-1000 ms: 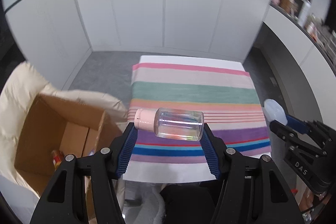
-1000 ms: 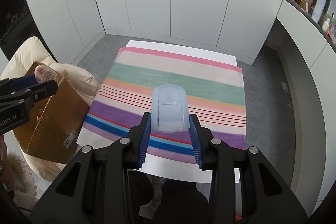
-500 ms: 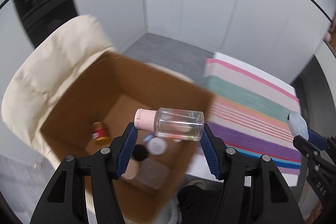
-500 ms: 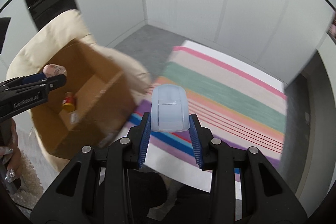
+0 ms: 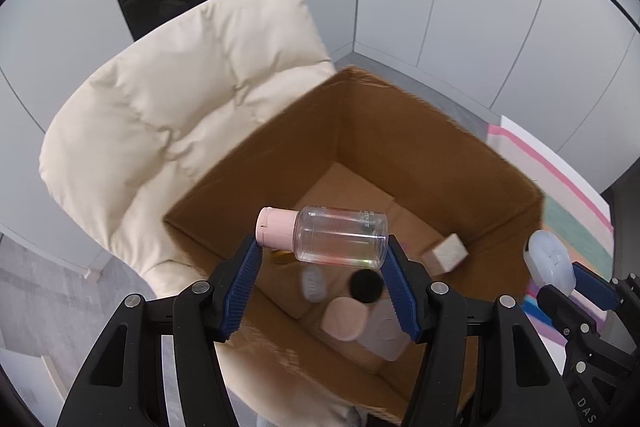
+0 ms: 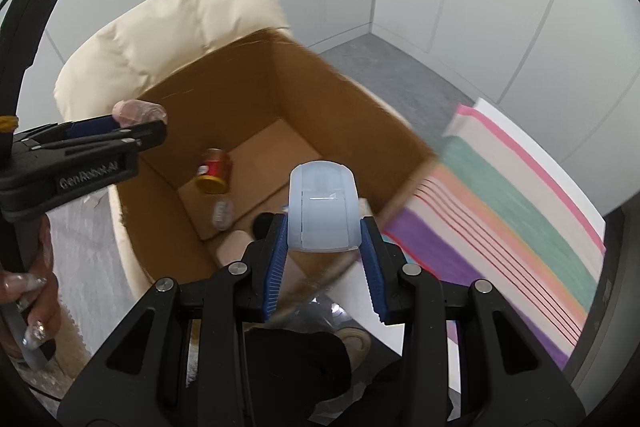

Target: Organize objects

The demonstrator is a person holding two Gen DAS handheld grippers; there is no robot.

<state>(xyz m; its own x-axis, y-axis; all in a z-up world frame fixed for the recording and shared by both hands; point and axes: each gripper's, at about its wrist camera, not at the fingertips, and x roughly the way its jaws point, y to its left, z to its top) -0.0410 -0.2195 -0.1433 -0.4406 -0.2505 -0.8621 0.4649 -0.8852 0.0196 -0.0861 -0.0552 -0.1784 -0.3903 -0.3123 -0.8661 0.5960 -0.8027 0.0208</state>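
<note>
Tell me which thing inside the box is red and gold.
The small can lying on the box floor; the other things there are pale or black.

Box [image 5: 420,131] sat on cushion [image 5: 180,99]; striped cloth [image 6: 520,195] lay right of it; my claws hung over box.

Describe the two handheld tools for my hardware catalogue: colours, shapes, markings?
Both tools, left and right, are black plastic frames with silver screws and blue ribbed pads. White "GenRobot.AI" lettering marks the left tool's side. The hand wears long glittery nails.
</note>
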